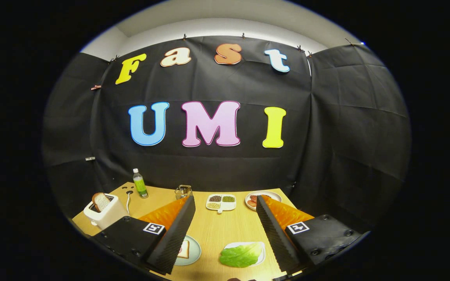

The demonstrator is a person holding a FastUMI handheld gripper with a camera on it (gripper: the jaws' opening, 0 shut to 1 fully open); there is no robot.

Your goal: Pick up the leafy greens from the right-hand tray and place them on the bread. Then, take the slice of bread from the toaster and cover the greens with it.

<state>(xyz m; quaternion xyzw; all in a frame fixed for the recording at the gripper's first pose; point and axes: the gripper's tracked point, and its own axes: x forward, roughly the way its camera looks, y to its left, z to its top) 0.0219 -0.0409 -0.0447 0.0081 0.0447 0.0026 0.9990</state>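
My gripper (225, 210) hangs open above the wooden table (217, 230), nothing between its fingers. A green lettuce leaf (240, 255) lies on a white tray (261, 246) low between the fingers, close by the right one. To its left a slice of bread (184, 249) rests on a pale plate (193, 253), partly hidden by the left finger (174, 234). Beyond the left finger stands a white toaster (106, 212) with a slice of bread (100, 201) sticking up from its slot.
At the table's far side stand a green bottle (140, 183), a small wire basket (183, 191), a white divided dish of seeds (221, 202) and a plate with reddish food (253, 200). A cord (128, 201) runs from the toaster.
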